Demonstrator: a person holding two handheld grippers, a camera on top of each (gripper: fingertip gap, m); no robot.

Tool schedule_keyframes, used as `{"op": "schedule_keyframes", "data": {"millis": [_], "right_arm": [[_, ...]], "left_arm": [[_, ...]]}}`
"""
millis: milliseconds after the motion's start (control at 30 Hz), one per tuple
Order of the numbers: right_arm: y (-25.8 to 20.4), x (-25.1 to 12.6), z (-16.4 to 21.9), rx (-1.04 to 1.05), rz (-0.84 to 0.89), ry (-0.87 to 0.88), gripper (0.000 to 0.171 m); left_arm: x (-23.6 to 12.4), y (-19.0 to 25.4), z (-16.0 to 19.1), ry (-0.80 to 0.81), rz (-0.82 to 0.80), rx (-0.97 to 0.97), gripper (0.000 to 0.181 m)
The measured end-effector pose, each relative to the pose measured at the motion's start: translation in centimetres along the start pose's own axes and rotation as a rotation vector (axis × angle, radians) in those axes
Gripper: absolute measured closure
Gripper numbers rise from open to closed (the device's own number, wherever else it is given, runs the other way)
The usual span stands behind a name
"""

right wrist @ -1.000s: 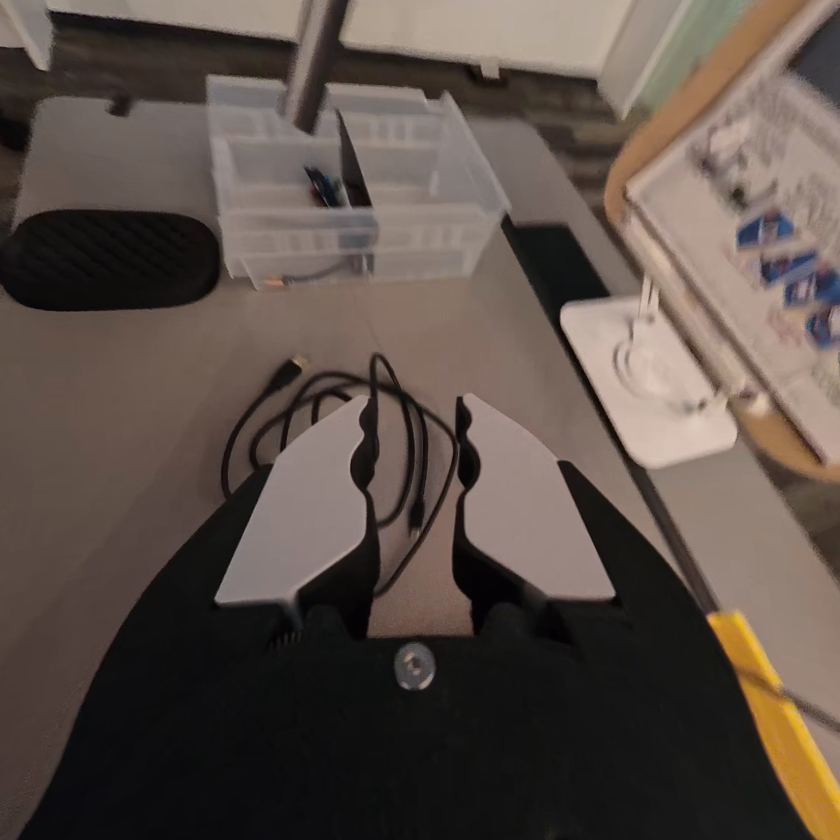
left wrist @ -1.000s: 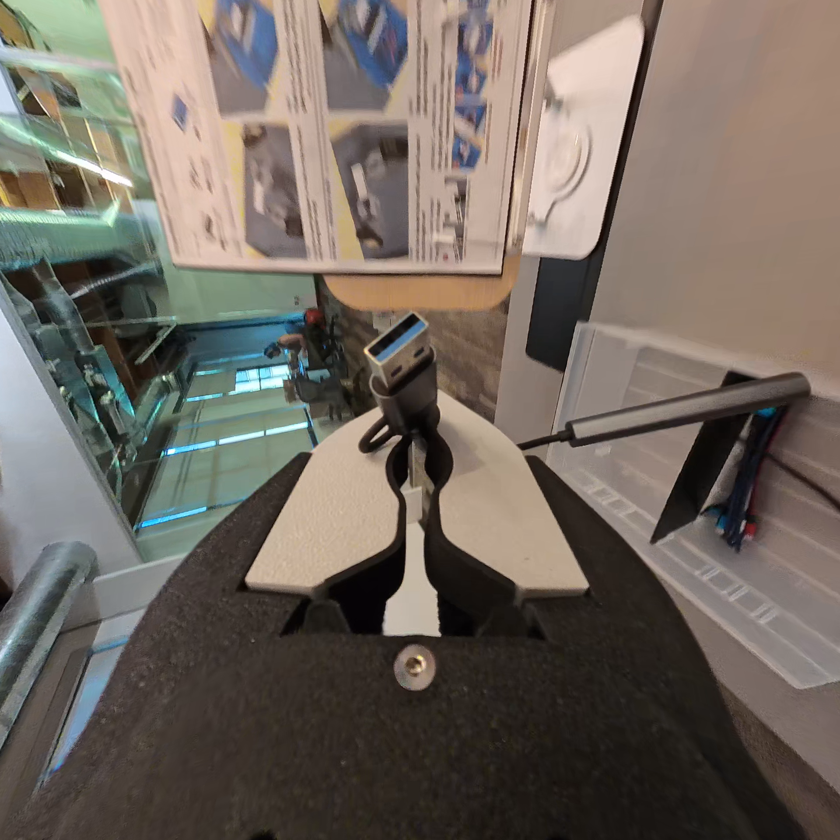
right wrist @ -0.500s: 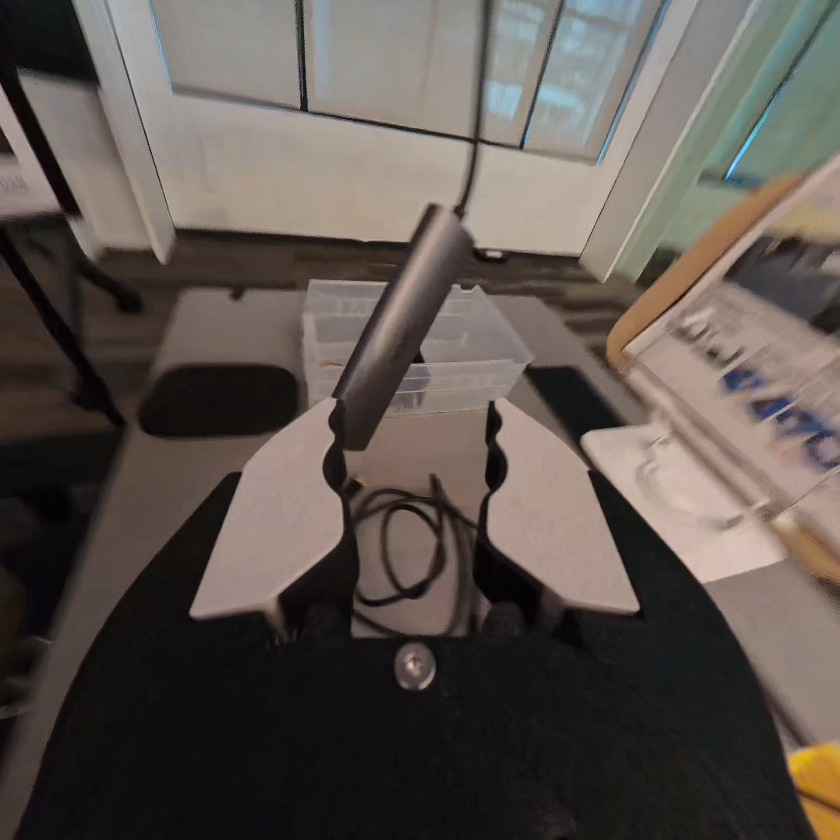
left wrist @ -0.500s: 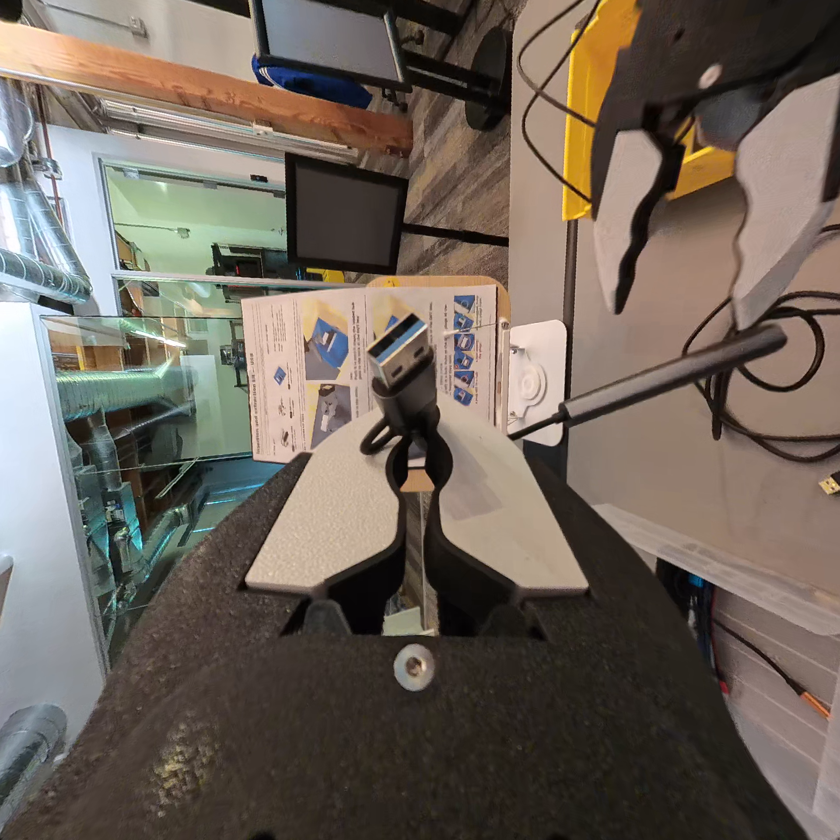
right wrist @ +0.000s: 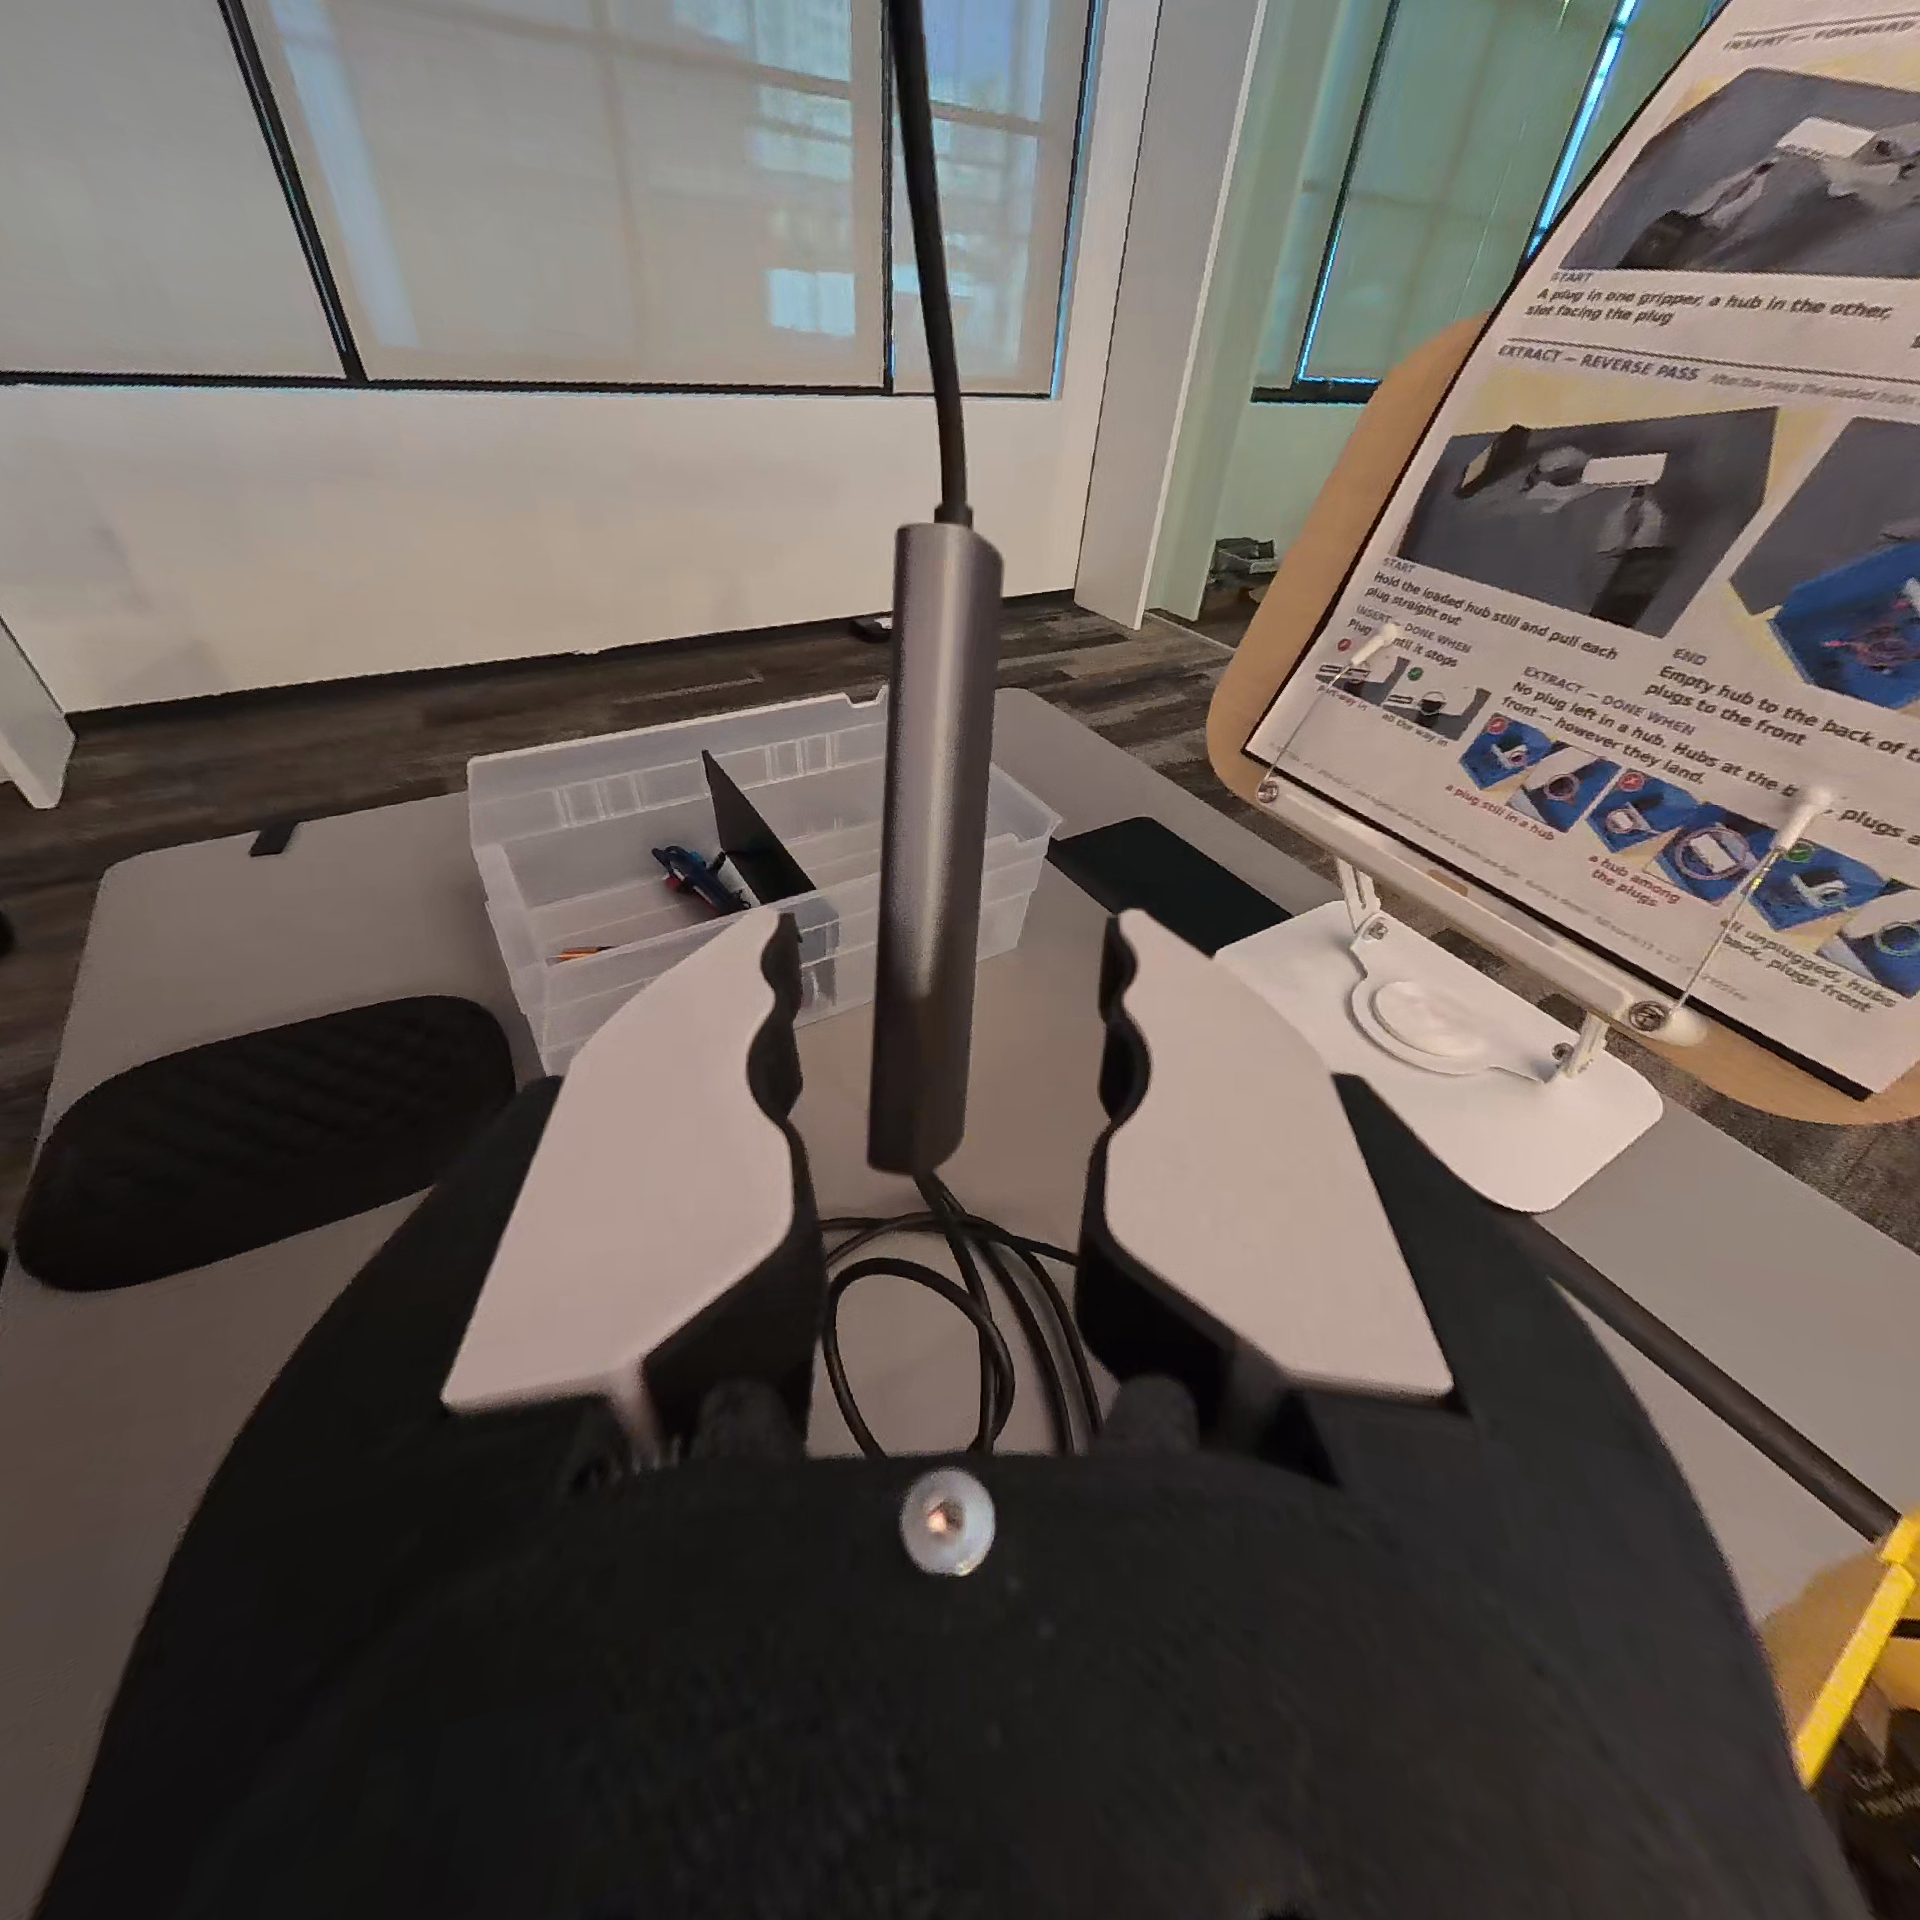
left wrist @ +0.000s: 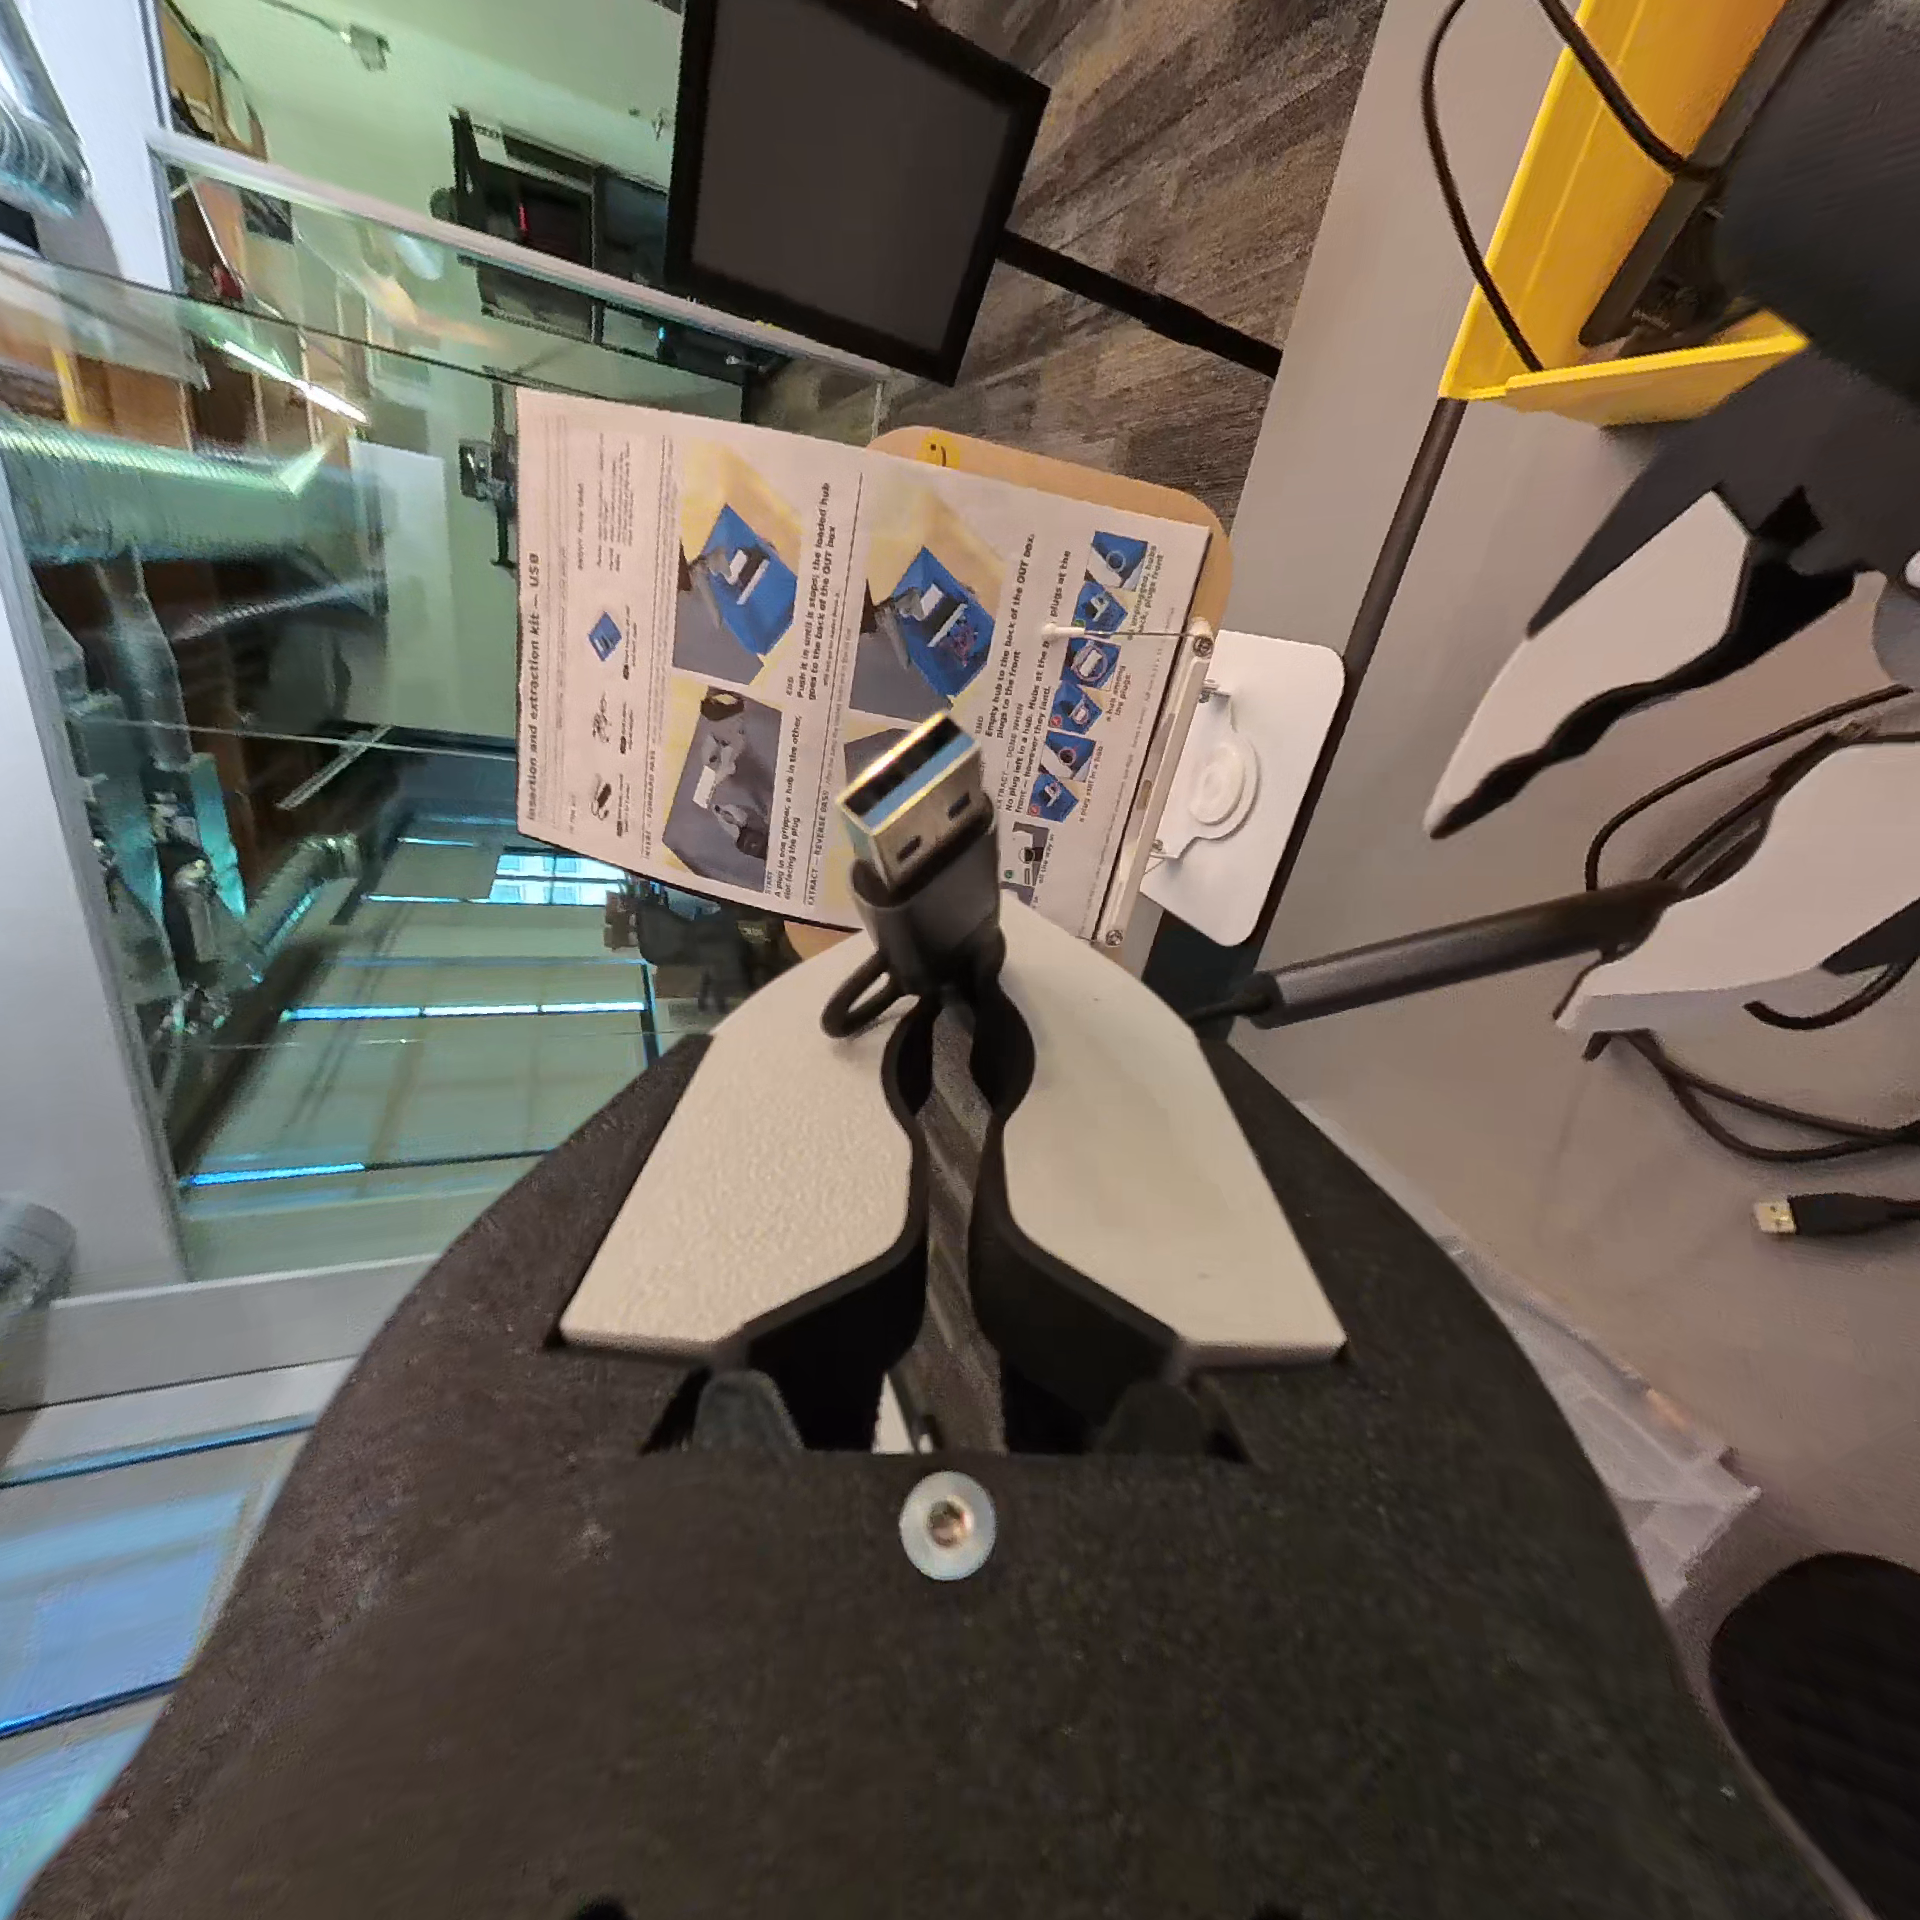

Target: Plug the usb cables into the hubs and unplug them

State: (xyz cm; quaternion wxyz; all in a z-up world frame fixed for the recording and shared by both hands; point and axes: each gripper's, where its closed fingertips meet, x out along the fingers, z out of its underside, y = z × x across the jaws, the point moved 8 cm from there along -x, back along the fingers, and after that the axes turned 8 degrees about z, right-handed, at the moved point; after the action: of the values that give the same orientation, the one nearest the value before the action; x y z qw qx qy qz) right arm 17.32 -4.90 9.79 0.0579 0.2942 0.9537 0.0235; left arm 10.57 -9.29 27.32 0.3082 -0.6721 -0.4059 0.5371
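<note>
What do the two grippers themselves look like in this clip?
Both match: the left gripper and right gripper each have a black, grainy, rounded body, two flat pale grey fingers with wavy black inner edges, and one silver screw at the centre.

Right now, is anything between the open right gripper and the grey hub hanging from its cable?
Nothing visible. The hub hangs between the right gripper's open fingers, touching neither. The loose black cable lies on the table below.
</note>
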Motion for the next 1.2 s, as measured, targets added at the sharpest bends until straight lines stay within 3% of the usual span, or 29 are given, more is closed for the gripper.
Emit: {"op": "schedule_keyframes", "data": {"millis": [100, 133, 167, 267, 400, 567, 733, 833, 933, 1033, 1200], "right_arm": [[0.1, 0.4, 0.4, -0.041, 0.029, -0.020, 0.117], [0.0, 0.4, 0.5, -0.051, 0.010, -0.019, 0.128], [-0.1, 0.4, 0.6, -0.058, -0.029, -0.024, 0.152], [0.0, 0.5, 0.9, -0.030, -0.112, -0.067, 0.154], [0.8, 0.3, 1.1, 0.165, -0.325, -0.138, 0.154], [2.5, 0.4, 2.0, 0.395, -0.514, -0.243, 0.154], [3.0, 1.0, 3.1, 0.735, -0.793, -0.288, 0.155], [3.3, 1.7, 4.2, 0.886, -0.900, -0.321, 0.155], [3.0, 2.0, 4.8, 0.965, -1.011, -0.352, 0.156], [1.7, 1.7, 4.9, 0.961, -1.137, -0.404, 0.155], [-0.5, 1.2, 4.7, 0.936, -1.293, -0.469, 0.155]], "left_arm": [[0.1, -0.1, 0.0, 0.017, 0.041, -0.066, 0.179], [0.0, -0.1, 0.0, 0.029, 0.056, -0.090, 0.179], [0.0, -0.1, 0.1, 0.033, 0.077, -0.116, 0.179], [0.1, -0.3, 0.6, 0.045, 0.103, -0.149, 0.179], [1.0, -0.2, 2.2, 0.047, 0.197, -0.235, 0.177], [1.0, -0.2, 4.7, 0.108, 0.256, -0.314, 0.139], [0.9, 1.2, 7.7, 0.180, 0.307, -0.356, 0.139], [1.2, 3.8, 8.8, 0.223, 0.371, -0.294, 0.142], [1.7, 7.6, 9.3, 0.286, 0.343, -0.085, 0.144], [2.4, 11.1, 9.4, 0.353, 0.349, 0.085, 0.144], [2.4, 13.2, 9.3, 0.508, 0.322, 0.178, 0.144]]}}
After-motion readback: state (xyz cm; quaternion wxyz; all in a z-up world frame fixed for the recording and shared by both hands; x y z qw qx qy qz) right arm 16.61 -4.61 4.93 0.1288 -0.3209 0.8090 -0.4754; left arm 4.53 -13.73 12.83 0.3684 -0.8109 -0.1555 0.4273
